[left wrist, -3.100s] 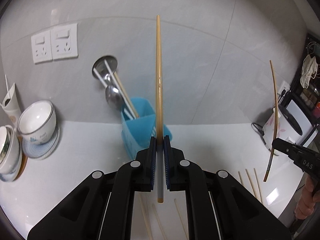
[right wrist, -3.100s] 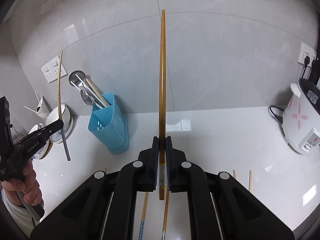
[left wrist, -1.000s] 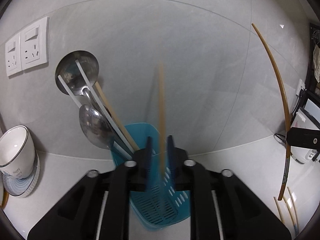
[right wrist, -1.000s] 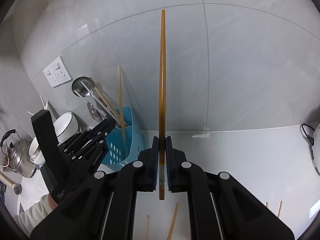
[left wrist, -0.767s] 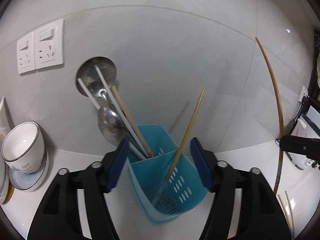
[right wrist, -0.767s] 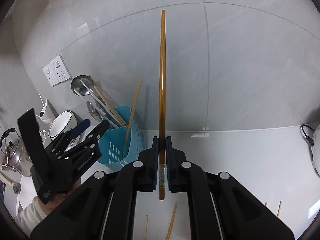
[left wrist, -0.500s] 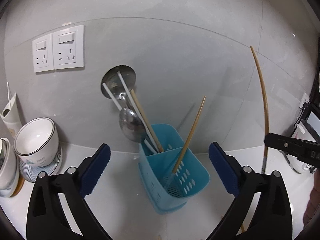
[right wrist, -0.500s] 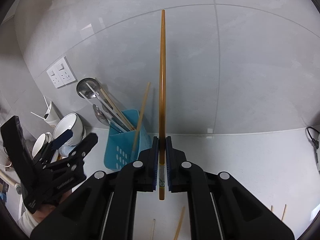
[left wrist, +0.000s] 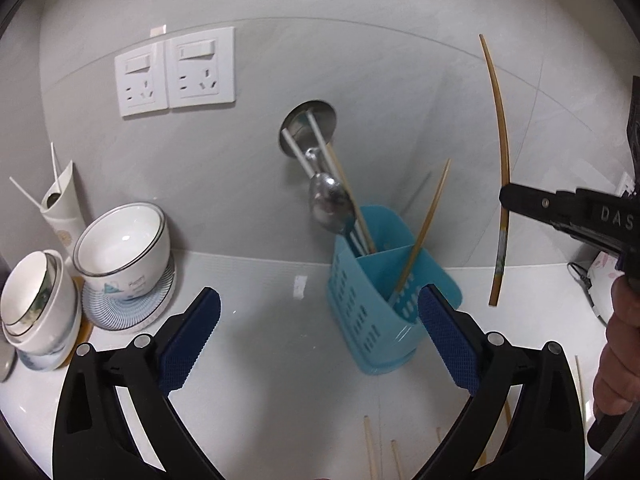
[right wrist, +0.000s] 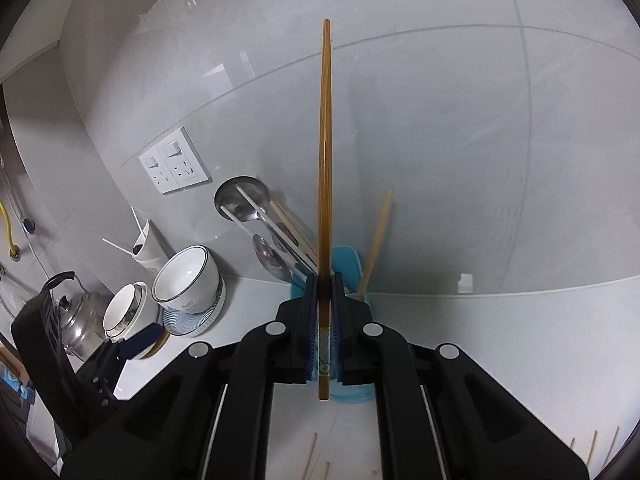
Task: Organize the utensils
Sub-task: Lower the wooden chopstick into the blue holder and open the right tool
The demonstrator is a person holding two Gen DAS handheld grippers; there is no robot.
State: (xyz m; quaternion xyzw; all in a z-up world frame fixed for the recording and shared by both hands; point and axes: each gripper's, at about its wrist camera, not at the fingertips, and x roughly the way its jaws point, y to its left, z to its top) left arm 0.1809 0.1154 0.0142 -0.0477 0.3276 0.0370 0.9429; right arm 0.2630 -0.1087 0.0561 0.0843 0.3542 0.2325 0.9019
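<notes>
The right gripper's [right wrist: 325,332] fingers [right wrist: 310,320] are clamped on a chopstick [right wrist: 325,168] near its lower end, upright, just above the caddy [left wrist: 376,304]. The left gripper [left wrist: 316,336] stands wide open and empty, in front of the caddy. The chopstick looks light, stiff and smooth, likely to pivot in a pinch, so a hold nearer mid-length would steady it. Only the left view shows a second chopstick [left wrist: 422,236] leaning in the caddy's right compartment; the right view alone shows the grip itself.
</notes>
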